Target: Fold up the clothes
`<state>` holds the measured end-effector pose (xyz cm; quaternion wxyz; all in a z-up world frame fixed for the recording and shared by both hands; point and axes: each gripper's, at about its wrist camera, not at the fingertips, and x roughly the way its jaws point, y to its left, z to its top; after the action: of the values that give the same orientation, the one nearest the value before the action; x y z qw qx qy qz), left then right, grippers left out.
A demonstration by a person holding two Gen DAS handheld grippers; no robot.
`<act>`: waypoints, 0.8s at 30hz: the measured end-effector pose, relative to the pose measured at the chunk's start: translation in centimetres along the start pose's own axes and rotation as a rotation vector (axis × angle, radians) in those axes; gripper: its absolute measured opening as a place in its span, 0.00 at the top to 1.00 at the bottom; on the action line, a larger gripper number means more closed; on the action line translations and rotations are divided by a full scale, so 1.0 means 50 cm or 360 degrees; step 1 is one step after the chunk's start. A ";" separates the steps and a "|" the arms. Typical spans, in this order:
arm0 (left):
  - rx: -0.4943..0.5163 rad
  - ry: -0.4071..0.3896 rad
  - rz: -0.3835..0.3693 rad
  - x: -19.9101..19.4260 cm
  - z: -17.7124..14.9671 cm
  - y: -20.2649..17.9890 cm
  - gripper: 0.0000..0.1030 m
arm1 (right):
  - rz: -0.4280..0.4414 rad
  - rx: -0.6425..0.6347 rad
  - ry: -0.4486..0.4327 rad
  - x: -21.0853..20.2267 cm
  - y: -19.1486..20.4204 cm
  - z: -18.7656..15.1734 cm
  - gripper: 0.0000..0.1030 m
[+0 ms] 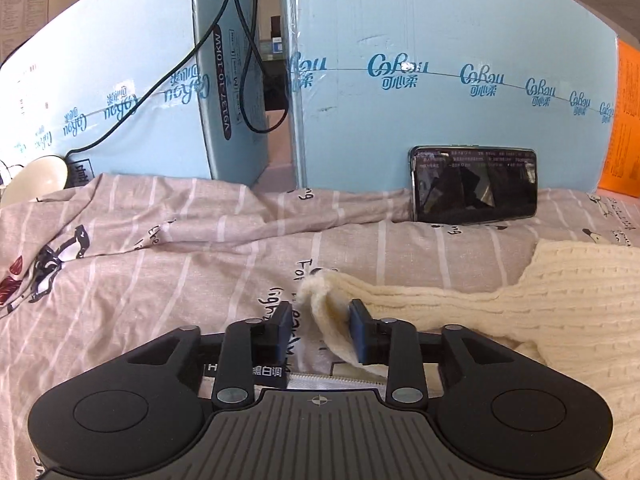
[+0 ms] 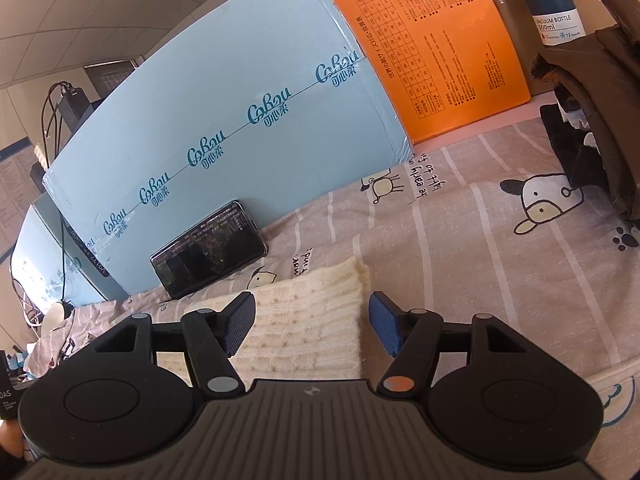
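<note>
The cream cable-knit sweater lies spread on the pinkish-grey striped bed sheet with cartoon prints. In the left wrist view one sleeve reaches toward the left, and its ribbed cuff stands between the two blue pads of your left gripper. The jaws are apart; the right pad touches or nearly touches the knit, but the left pad has a clear gap, so nothing is pinched. Your right gripper is wide open too, low over a flat ribbed edge of the same sweater, with no cloth held.

I cannot judge from this whether you are about to take the cuff or have just let it go. If you take it, go a little deeper, so the pads close on the full thickness of the ribbing and not only on the fluffy tip. Close firmly, because loose knit stretches and slips. Lift only enough to clear the sheet; otherwise the sheet may rise together with the sleeve. With the right gripper, take the edge at its corner, not the middle, so the fold line stays straight.

Please mind the black smartphone that leans on the light blue cardboard box behind the sweater; a wide swing can knock it.
</note>
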<state>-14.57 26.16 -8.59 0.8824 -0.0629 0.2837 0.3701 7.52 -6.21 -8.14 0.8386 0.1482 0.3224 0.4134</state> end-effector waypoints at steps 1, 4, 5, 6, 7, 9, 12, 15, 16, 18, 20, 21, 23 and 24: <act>0.0002 -0.0015 0.0024 -0.005 0.001 0.004 0.32 | 0.0000 -0.0003 0.0005 0.001 0.000 0.000 0.40; -0.0099 -0.0091 -0.0023 -0.043 0.006 0.029 0.32 | 0.0008 -0.0006 0.0007 0.000 0.001 0.000 0.39; -0.0133 -0.0126 -0.0058 -0.066 0.012 0.027 0.32 | 0.0012 -0.0008 0.0003 -0.001 0.001 0.000 0.39; -0.0129 -0.0166 -0.0141 -0.093 0.012 0.019 0.32 | 0.0016 -0.0011 -0.0001 -0.003 0.002 0.001 0.39; -0.0117 -0.0207 -0.0232 -0.119 0.012 0.010 0.32 | 0.0023 -0.0015 -0.0006 -0.005 0.004 0.001 0.38; -0.0025 -0.0290 -0.0446 -0.180 -0.002 -0.025 0.30 | 0.0042 -0.0025 -0.0008 -0.011 0.008 0.001 0.37; 0.0122 -0.0337 -0.0740 -0.263 -0.035 -0.089 0.28 | 0.0085 -0.0040 0.0006 -0.023 0.018 0.001 0.32; 0.0255 -0.0210 -0.0980 -0.303 -0.077 -0.156 0.28 | 0.0134 -0.0057 0.0006 -0.044 0.030 -0.004 0.27; 0.0327 -0.0157 -0.1020 -0.307 -0.092 -0.179 0.28 | 0.0156 -0.0064 0.0003 -0.052 0.033 -0.007 0.26; 0.0490 -0.0058 -0.1044 -0.306 -0.120 -0.222 0.28 | 0.0198 -0.0083 -0.0003 -0.069 0.040 -0.017 0.24; 0.0584 -0.0012 -0.0994 -0.294 -0.135 -0.244 0.27 | 0.0229 -0.0116 0.0008 -0.081 0.047 -0.028 0.22; 0.0594 -0.0012 -0.0985 -0.290 -0.139 -0.247 0.27 | 0.0246 -0.0132 0.0020 -0.085 0.050 -0.035 0.22; 0.0558 -0.0006 -0.0984 -0.281 -0.137 -0.243 0.32 | 0.0277 -0.0154 0.0048 -0.091 0.053 -0.047 0.22; 0.0517 -0.0006 -0.0972 -0.277 -0.134 -0.236 0.47 | 0.0290 -0.0160 0.0072 -0.092 0.053 -0.052 0.22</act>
<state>-17.32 6.95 -7.74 0.9515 -0.0028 0.3052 0.0390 2.11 -8.27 -6.80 0.7963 0.1251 0.3053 0.5070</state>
